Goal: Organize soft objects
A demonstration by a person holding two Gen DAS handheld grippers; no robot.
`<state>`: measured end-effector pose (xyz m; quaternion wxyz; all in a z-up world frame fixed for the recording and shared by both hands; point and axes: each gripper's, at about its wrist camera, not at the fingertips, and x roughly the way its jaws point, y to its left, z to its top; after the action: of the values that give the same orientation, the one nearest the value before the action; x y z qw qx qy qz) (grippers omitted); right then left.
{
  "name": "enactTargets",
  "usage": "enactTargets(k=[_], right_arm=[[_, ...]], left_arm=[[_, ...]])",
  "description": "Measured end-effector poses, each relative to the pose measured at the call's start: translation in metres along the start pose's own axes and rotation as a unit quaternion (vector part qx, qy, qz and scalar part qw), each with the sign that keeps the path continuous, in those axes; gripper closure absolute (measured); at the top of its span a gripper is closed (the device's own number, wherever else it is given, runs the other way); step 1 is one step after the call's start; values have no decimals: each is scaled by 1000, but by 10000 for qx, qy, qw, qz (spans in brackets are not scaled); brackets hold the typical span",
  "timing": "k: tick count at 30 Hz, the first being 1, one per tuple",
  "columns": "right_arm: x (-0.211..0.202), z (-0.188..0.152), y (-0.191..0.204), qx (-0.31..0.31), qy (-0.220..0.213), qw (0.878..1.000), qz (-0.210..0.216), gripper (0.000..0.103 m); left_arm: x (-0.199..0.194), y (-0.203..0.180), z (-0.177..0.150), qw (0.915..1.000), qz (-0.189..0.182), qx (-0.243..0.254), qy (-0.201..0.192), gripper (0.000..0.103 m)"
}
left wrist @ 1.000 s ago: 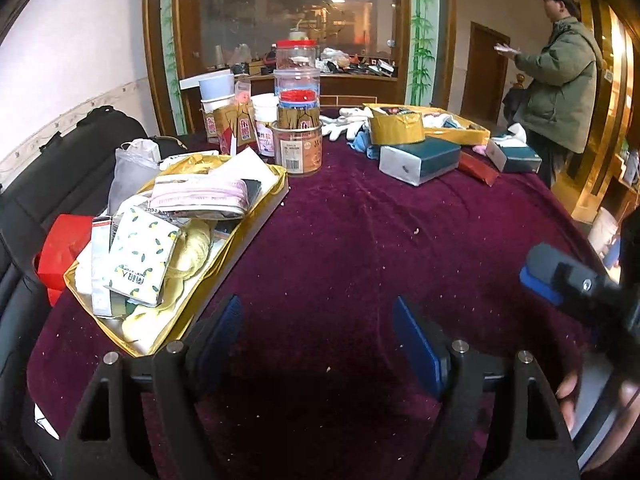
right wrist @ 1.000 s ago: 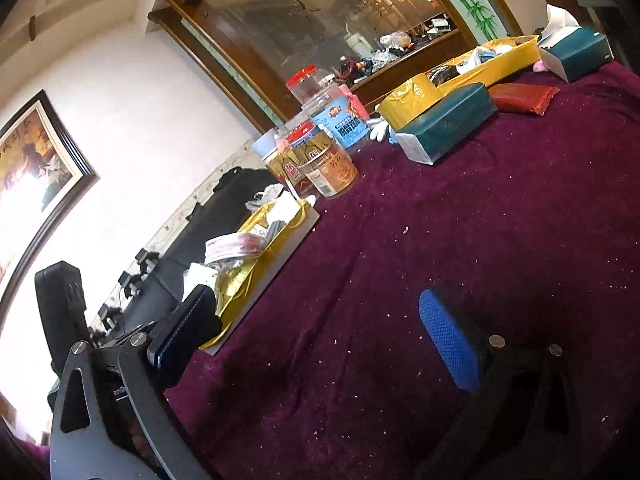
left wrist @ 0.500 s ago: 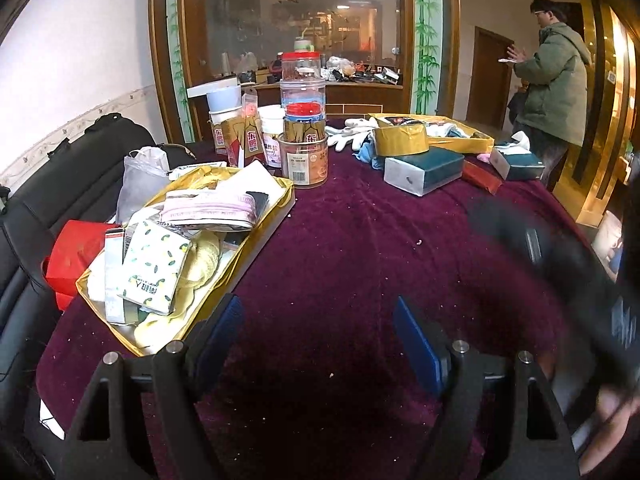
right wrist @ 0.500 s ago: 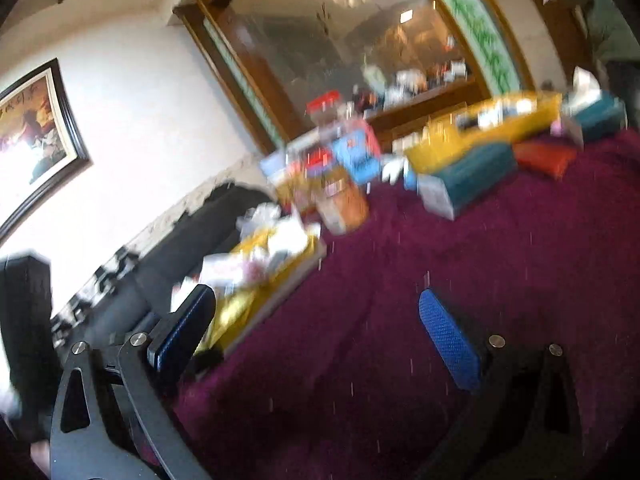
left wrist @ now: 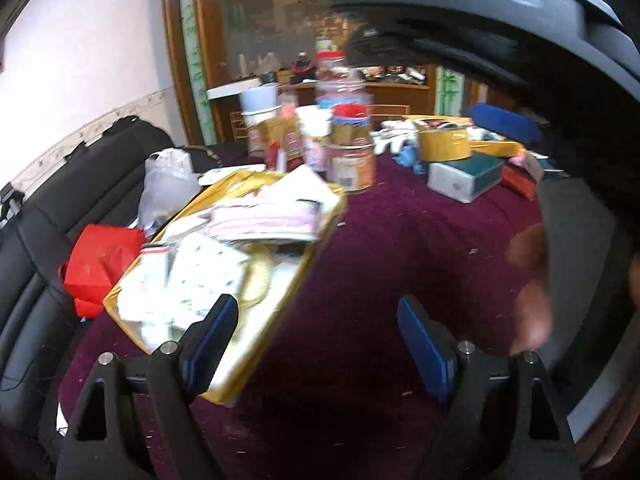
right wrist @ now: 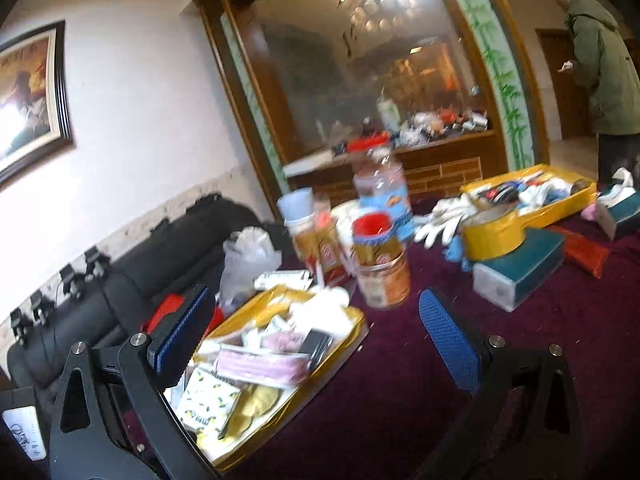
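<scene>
The left gripper (left wrist: 316,336) is hovering with its blue-padded fingers spread wide apart and holding nothing, above the maroon tablecloth (left wrist: 384,248), just off the near corner of the yellow tray (left wrist: 280,304). The right gripper (right wrist: 312,336) is likewise hanging with its fingers parted and empty, its left pad sitting over the near-left side of the same tray. In the left wrist view, the right tool's dark body is filling the upper right, blurred, with a hand (left wrist: 528,292) on it. The soft objects are lying heaped inside the tray: a pink striped pouch (right wrist: 260,364), a white lemon-print pack (right wrist: 208,400) and a pale yellow cloth (right wrist: 256,404) at the tray's near end. Beyond the tray's far end, a cluster of jars (right wrist: 380,264) is standing upright. Further right of the tray, a teal tissue box (right wrist: 520,272) is resting on the cloth, with white gloves (right wrist: 444,220) behind it. A person in a green coat (right wrist: 600,64) is standing well beyond the tray
</scene>
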<state>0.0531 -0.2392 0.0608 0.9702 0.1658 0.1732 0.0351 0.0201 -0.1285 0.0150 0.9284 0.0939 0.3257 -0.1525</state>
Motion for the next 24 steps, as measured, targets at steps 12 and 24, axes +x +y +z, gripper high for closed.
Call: enactTargets(k=[12,24], right_arm=[[7,-50,68,-868,453,9949,238,0],[14,-60,78,-750,602,9953,113,0]], left_arm=[[-27,129,2,9776,1566,-1218,-698,21],[-17,149,-10,9717,1776,-1487,-459,16]])
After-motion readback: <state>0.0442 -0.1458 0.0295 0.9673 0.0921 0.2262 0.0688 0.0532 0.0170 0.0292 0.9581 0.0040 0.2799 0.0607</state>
